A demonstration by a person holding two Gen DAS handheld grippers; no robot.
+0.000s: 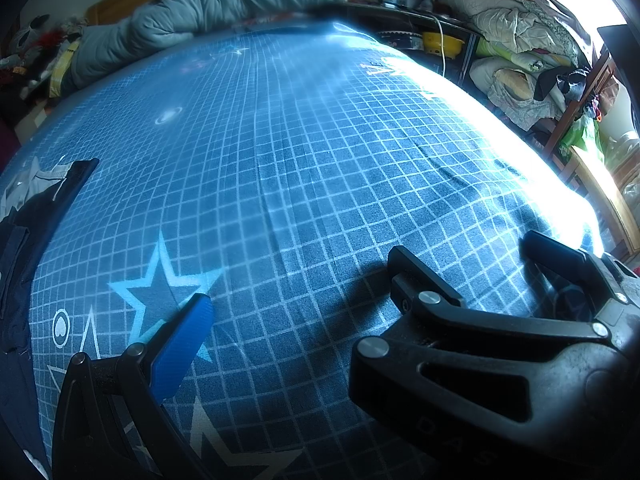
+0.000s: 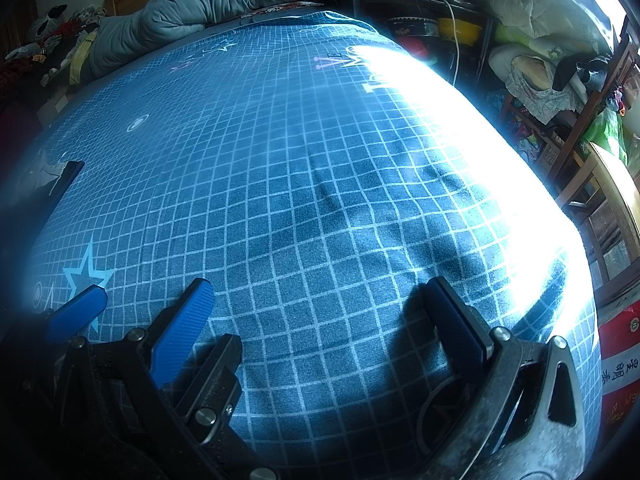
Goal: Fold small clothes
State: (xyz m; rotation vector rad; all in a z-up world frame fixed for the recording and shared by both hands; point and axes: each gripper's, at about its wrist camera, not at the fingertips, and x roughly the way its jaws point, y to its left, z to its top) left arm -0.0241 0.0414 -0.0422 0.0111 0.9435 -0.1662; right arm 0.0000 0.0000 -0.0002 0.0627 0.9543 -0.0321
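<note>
- The only garments in sight are the dark clothes [image 1: 24,232], navy with a pale grey piece on top, lying in a loose heap at the far left edge of the bed; in the right wrist view they show only as a dim shape [image 2: 48,184].
- By my reading the folding has not begun on this heap: it looks crumpled, no neat fold shows, and no folded stack is visible anywhere.
- The left gripper [image 1: 304,280] hovers above the bedsheet [image 1: 320,140], jaws spread wide and released, nothing between them, well apart from the clothes.
- The right gripper [image 2: 320,296] hangs likewise over the sheet, jaws parted and empty.
- What is left, as I judge it: reach left to the heap, draw a piece onto the bare sheet, flatten it and fold.
- The left wrist view shows the clothes more clearly, along with the large star [image 1: 160,284] printed on the sheet.
- The right wrist view alone shows both grippers side by side, the left one's blue pads [image 2: 76,312] just beside its own, and a red printed sack [image 2: 620,364] at the bed's right edge.
- Both views show the rumpled grey duvet [image 1: 192,12] at the far end.
</note>
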